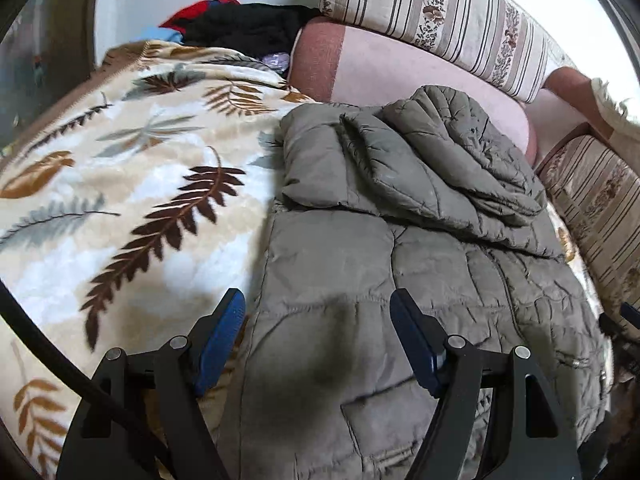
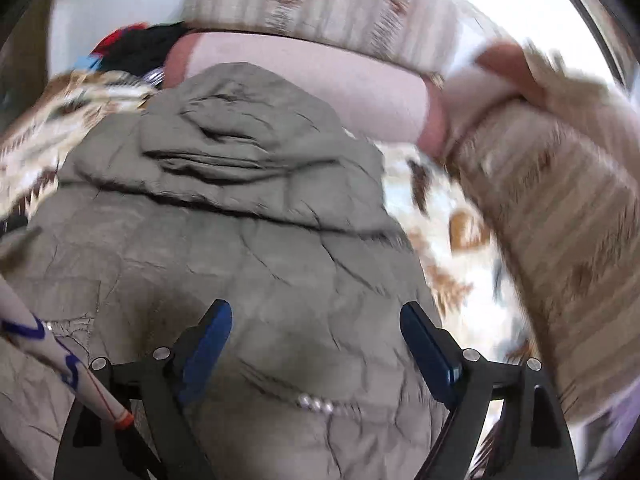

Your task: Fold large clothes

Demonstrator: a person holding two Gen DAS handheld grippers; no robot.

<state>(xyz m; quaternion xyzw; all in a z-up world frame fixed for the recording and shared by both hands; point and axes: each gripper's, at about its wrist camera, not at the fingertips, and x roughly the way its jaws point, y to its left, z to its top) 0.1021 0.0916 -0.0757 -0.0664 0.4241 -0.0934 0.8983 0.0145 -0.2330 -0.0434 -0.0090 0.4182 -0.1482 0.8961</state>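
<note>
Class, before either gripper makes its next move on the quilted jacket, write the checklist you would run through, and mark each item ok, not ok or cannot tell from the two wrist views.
1. Left gripper open, holding nothing: ok.
2. Right gripper open, holding nothing: ok.
3. Olive quilted jacket lies on the leaf-print blanket: ok.
4. Sleeves folded in across the jacket's upper part: ok, they lie bunched on the body.
5. Jacket flat and smooth for the next fold: not ok, the top is lumpy.
6. Jacket's near hem reachable: cannot tell, it runs out of view under the grippers.
7. Right view sharp enough to aim by: not ok, blurred.
</note>
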